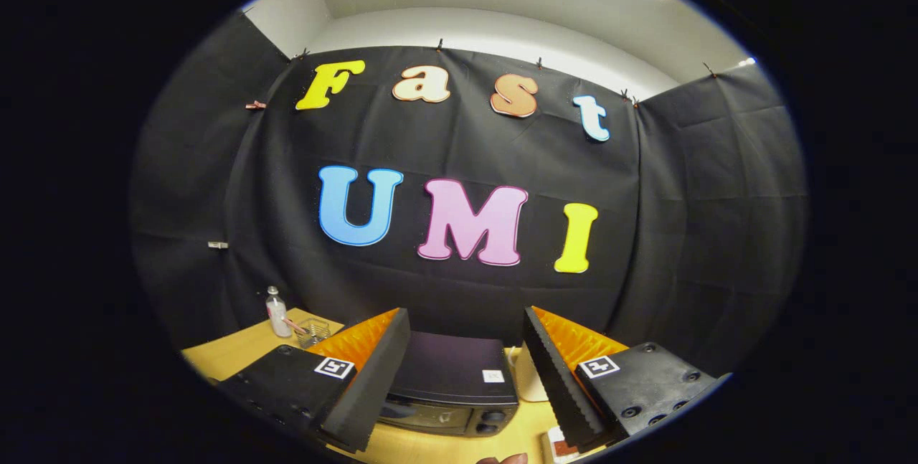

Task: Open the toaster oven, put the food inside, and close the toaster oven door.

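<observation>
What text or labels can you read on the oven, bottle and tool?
None can be read.
Sticker on top of the toaster oven: too small to read.
Oven front, by the knobs: too dark to tell.
Bottle label: blurred.
Markers on the tool: black-and-white patterns, no words.
The tool is open, with the oven just ahead between its fingers.

No words or numbers can be read. A square black-and-white coded marker (335,367) sits on each body block of the gripper (466,313), whose fingers stand wide apart over the black box-shaped toaster oven (452,371). A small white sticker (493,376) on the oven's top and the label on the small clear plastic bottle (277,313) are too small to read.
</observation>
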